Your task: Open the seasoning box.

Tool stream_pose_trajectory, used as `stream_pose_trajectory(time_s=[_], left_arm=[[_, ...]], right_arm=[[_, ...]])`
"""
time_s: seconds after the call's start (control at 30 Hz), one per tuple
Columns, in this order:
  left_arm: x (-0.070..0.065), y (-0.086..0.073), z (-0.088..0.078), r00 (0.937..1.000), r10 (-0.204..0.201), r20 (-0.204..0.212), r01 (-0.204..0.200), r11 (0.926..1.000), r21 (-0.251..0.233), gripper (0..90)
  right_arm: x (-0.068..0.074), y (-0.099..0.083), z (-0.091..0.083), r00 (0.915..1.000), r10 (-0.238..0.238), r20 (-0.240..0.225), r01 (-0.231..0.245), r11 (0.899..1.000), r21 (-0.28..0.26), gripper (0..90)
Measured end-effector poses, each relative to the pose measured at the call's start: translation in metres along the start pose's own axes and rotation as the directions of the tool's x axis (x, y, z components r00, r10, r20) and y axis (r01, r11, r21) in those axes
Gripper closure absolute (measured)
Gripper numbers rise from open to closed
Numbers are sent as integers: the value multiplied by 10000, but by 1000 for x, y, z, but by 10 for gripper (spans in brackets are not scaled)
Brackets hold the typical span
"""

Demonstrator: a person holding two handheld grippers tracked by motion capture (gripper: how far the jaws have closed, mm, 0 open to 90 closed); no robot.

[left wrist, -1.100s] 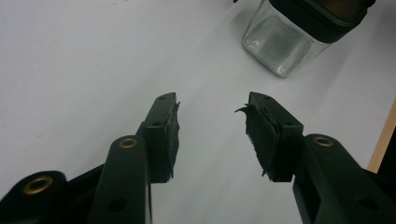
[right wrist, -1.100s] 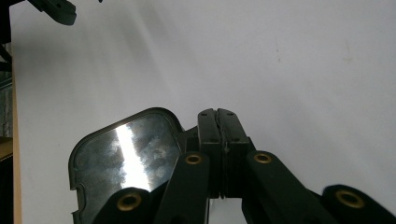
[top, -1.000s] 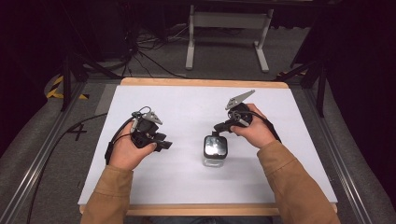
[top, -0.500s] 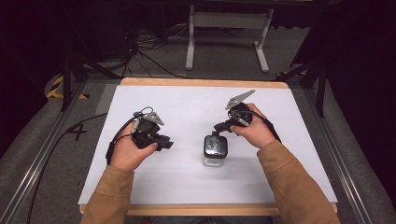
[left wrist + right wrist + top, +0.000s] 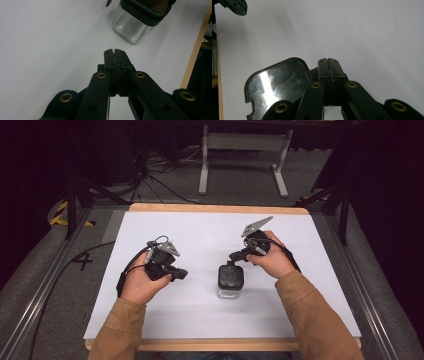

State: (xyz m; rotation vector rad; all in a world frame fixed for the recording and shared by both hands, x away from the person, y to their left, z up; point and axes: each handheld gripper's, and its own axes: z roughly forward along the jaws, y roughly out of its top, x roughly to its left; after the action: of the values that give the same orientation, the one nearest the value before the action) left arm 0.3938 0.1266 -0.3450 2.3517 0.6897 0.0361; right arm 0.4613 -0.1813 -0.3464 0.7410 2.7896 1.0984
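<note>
1. A clear glass jar with a dark, glossy lid stands upright on the white surface, a little toward the person's right of centre and nearer the front edge than the back.
2. The left gripper is held in the person's left hand, well apart from the jar and to its left in the high view, pointing toward it.
3. In the left gripper view its fingers have just been closing and now meet pad to pad, with nothing between them.
4. That same view shows the jar ahead of the closed tips, across a stretch of bare surface, its clear wall below the dark lid band.
5. The right gripper is held in the person's right hand, with its tip just beside the far edge of the jar's lid in the high view.
6. In the right gripper view its fingers are pressed together and grip nothing.
7. The lid lies immediately left of them in that view; whether they touch its rim I cannot tell.
8. A grey three-cornered plate sits on top of the right gripper.
9. A black cable trails off the left side of the surface.
</note>
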Motion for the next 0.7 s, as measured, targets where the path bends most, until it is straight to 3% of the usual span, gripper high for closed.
stream_pose_trajectory(time_s=[0.33, 0.7], left_arm=[[-21, 13, 19, 9950, 629, 773, -639, 9979, 111, 899], [-41, 24, 37, 9869, 1156, 1128, -1201, 9922, 338, 899]], right_arm=[[0, 0, 0, 10000, -5, 42, 5, 10000, 4, 900], [-1, 0, 0, 9999, 117, -9, -117, 9999, -4, 900]])
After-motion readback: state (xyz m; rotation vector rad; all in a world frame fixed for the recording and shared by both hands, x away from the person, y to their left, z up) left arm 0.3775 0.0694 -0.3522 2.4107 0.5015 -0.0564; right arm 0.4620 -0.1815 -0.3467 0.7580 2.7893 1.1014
